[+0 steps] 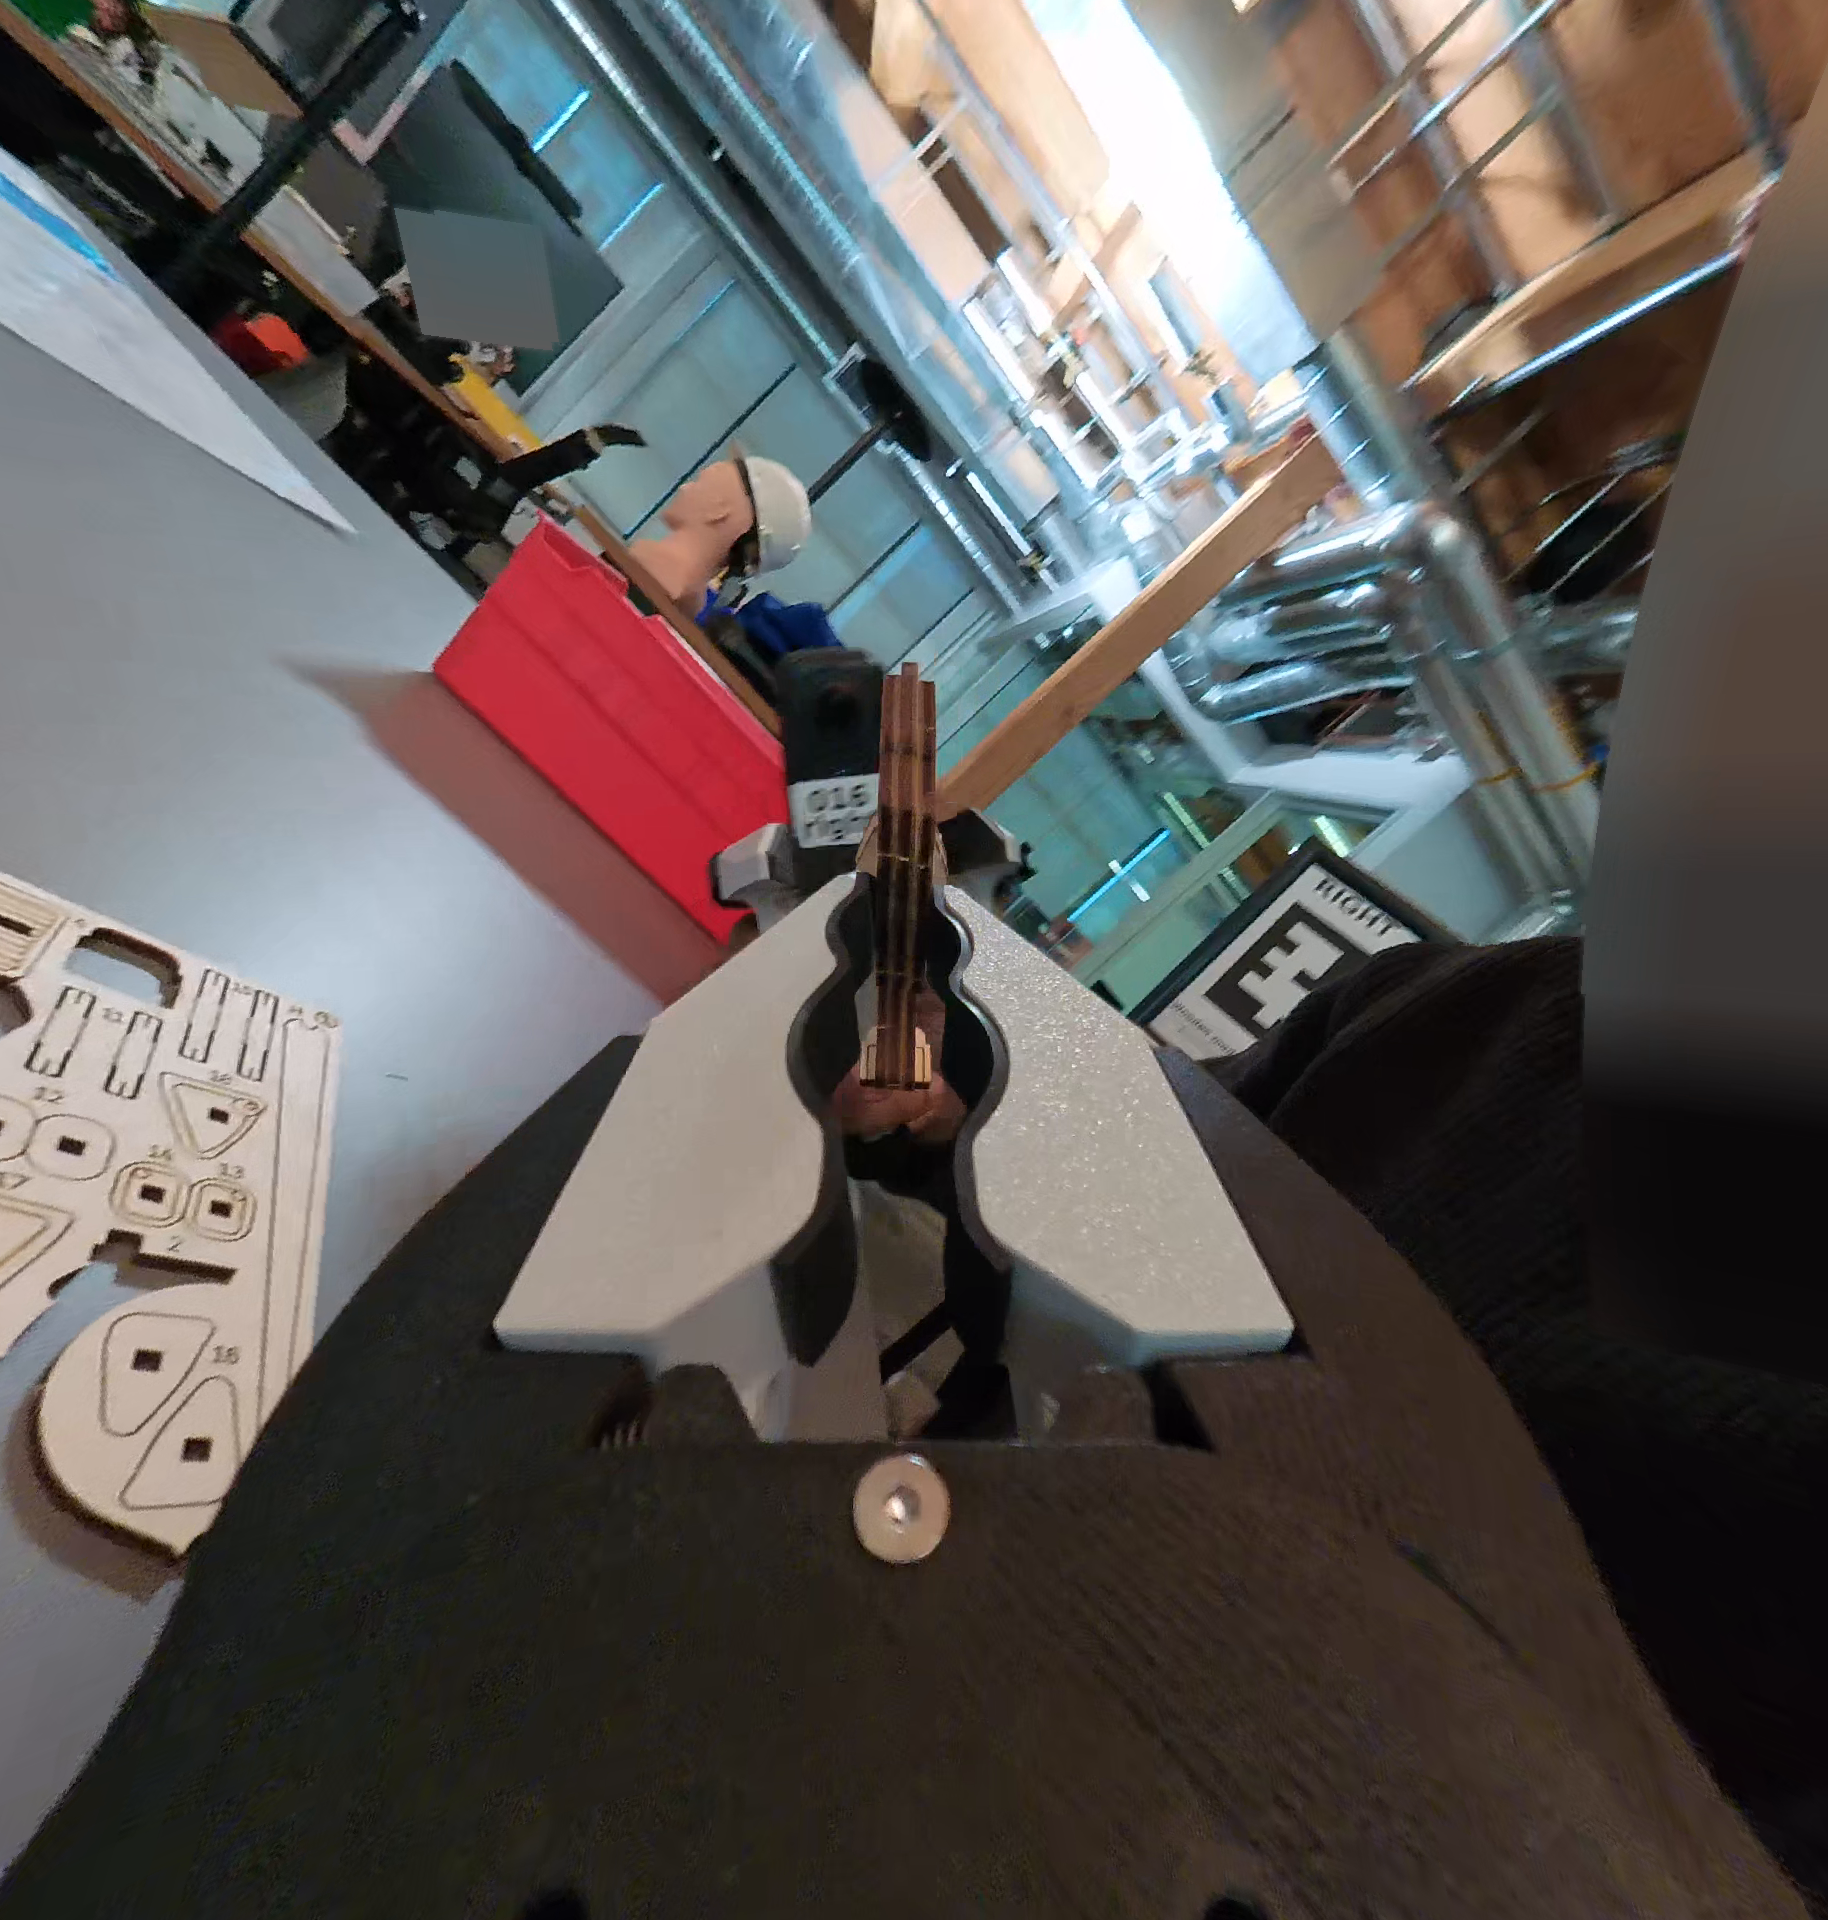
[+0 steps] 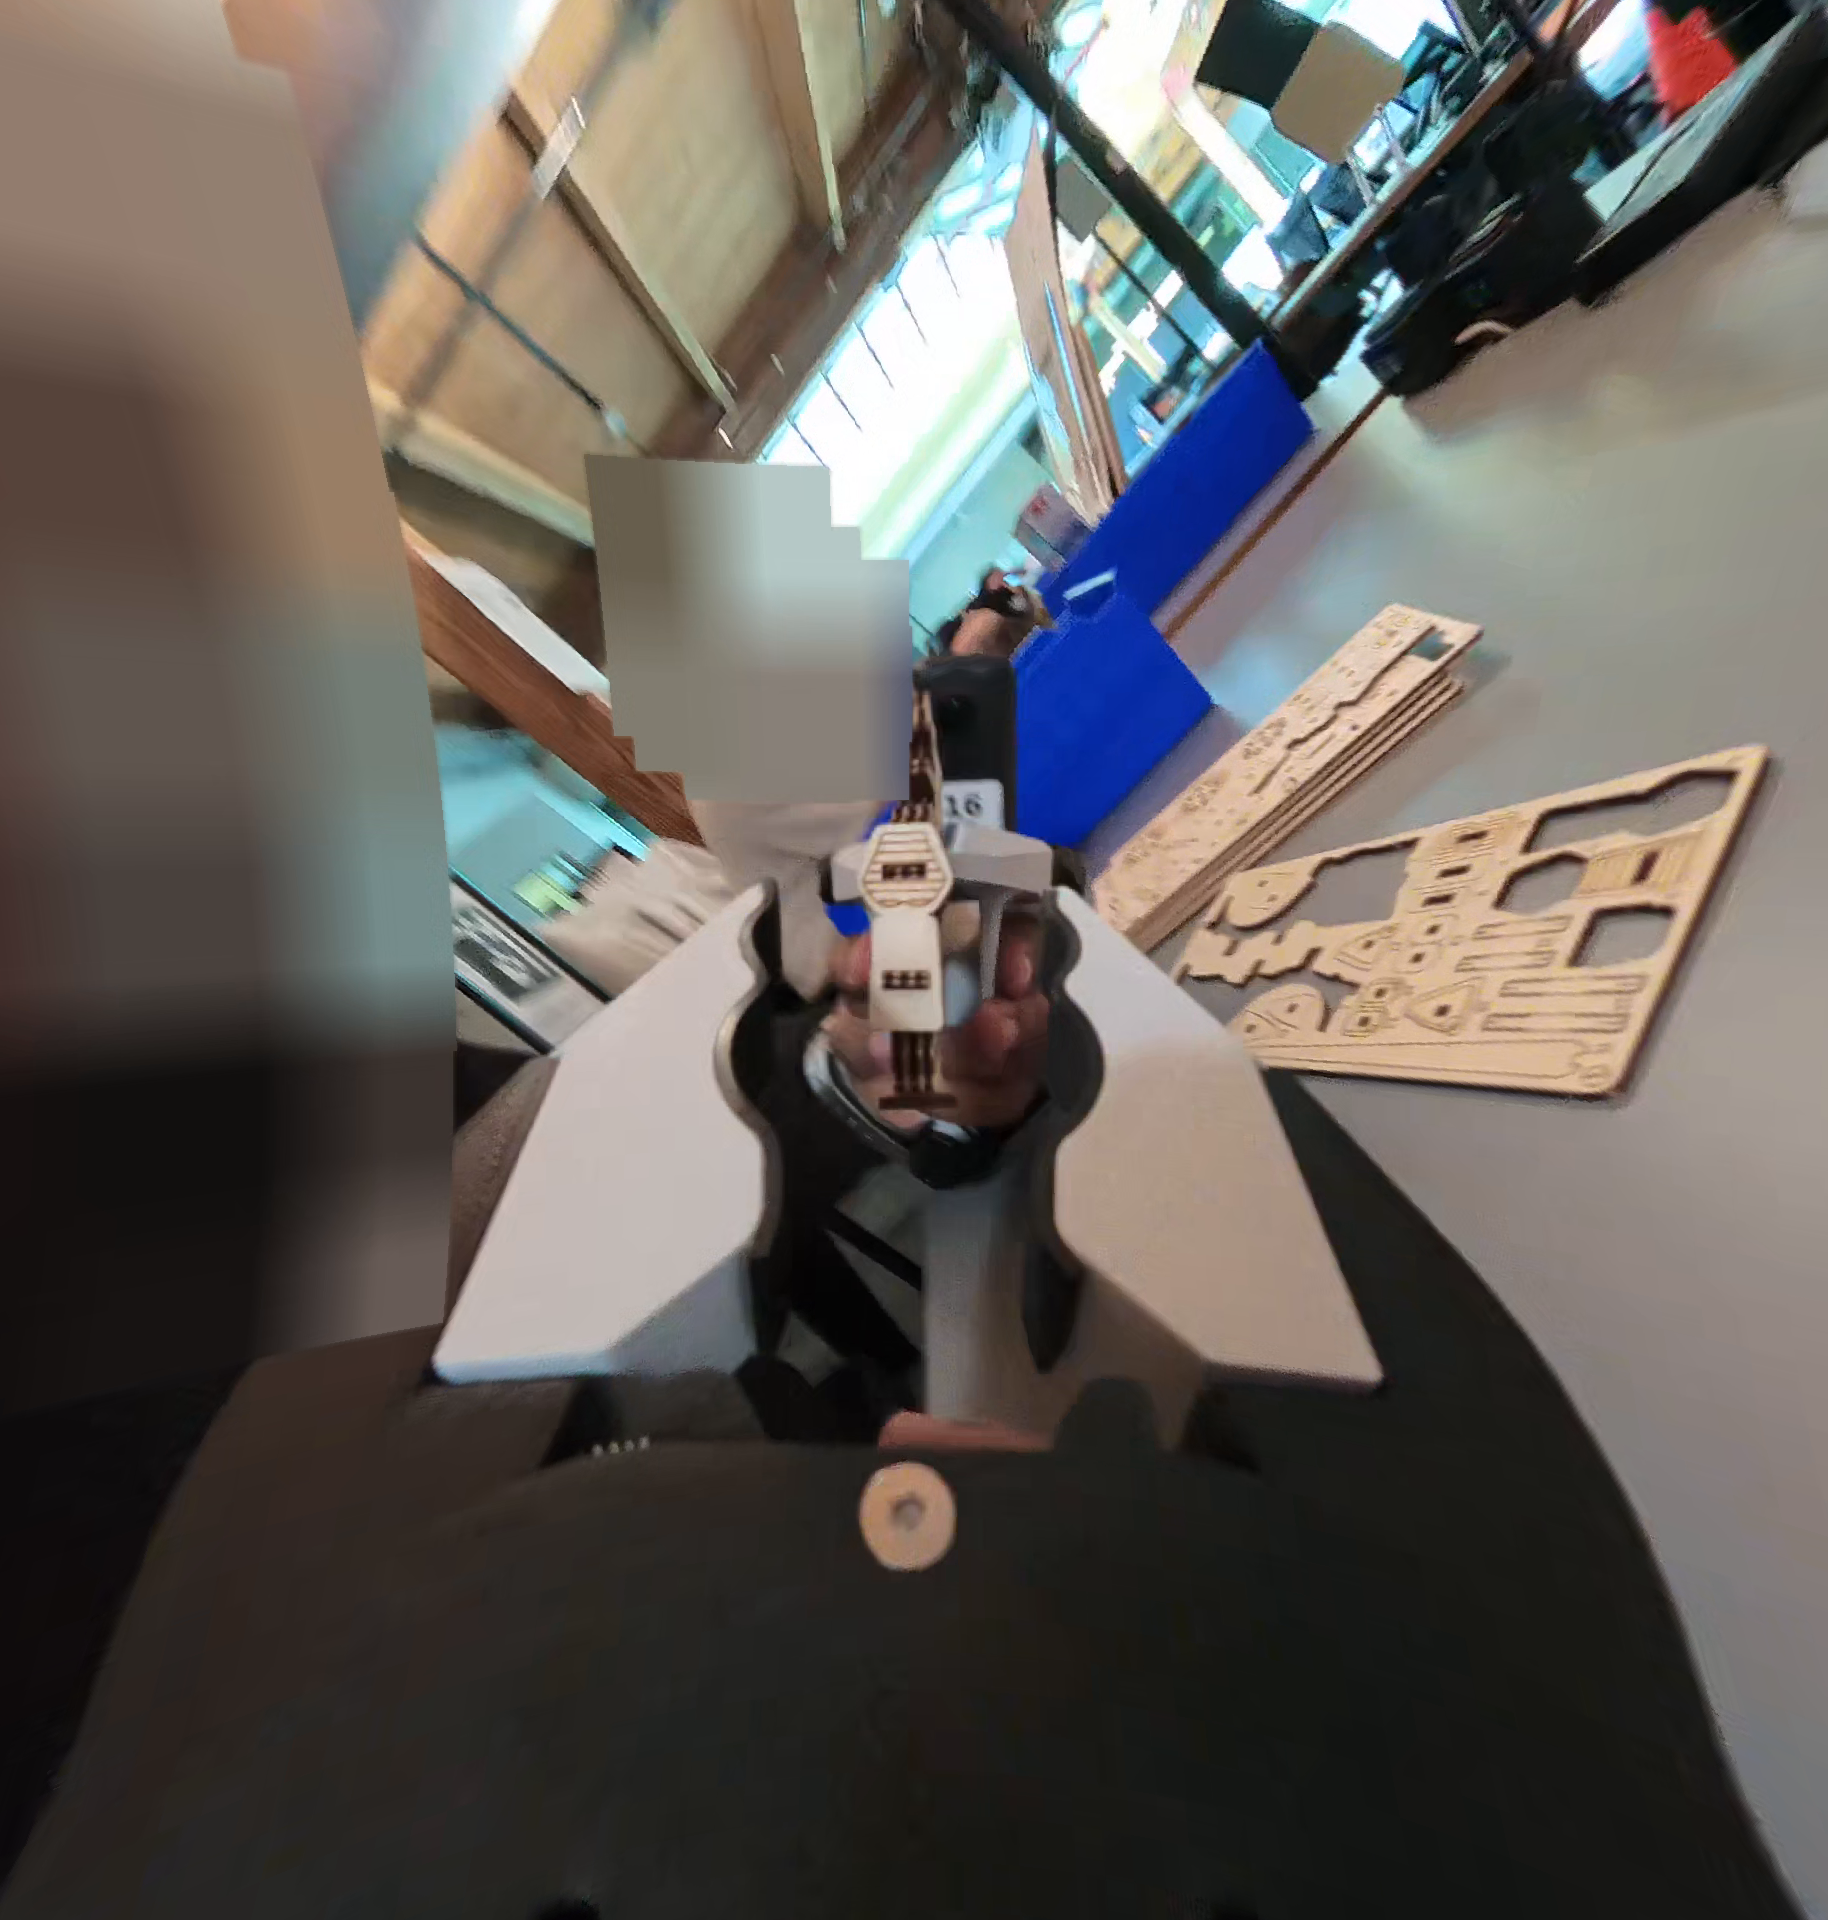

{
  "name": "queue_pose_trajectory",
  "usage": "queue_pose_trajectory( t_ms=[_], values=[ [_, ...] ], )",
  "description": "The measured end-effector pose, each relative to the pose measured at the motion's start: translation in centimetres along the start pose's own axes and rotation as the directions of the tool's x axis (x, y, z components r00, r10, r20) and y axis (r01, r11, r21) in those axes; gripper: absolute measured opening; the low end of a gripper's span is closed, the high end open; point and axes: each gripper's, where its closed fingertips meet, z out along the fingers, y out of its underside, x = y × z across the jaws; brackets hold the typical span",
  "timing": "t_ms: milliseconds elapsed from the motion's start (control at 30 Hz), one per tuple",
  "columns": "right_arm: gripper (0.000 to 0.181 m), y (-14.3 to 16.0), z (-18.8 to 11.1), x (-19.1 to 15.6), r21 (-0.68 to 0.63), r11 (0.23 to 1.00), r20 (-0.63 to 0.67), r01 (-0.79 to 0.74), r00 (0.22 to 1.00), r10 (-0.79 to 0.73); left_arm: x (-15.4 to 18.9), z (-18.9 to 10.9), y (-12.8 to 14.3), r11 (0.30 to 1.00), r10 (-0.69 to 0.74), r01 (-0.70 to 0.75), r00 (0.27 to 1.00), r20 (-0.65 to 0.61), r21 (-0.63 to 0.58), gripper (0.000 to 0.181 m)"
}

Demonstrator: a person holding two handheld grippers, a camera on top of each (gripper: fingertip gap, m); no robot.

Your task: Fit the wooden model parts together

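Between the clenched jaws of the left gripper (image 1: 897, 997) sits the layered wooden assembly (image 1: 905, 883), edge-on and lifted off the desk (image 1: 193, 665). Opposite, the right gripper (image 2: 915, 971) has its jaws spread, gripping nothing. Best to keep the left grip steady and square. Both grippers face each other, tilted.
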Motion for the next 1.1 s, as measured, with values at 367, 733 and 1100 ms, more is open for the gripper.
queue_pose_trajectory(
  t_ms=[367,733,1100],
  values=[
    [0.013,1.2,0.2,0.2,-0.121,0.974,-0.087,0.190,0.976,-0.201,-0.3,0.0,0.5,0.999,0.015,-0.015,1.000,0.017,-0.047,0.006],
    [0.013,0.7,0.1,-0.3,-0.076,0.981,-0.051,0.177,0.982,-0.181,0.2,0.0,0.4,0.997,0.056,-0.055,0.998,0.019,-0.046,0.006],
    [0.018,1.2,0.3,-0.8,-0.131,0.948,-0.068,0.291,0.951,-0.301,0.7,0.4,1.1,0.987,0.136,-0.134,0.990,0.022,-0.087,0.006]
  ],
)
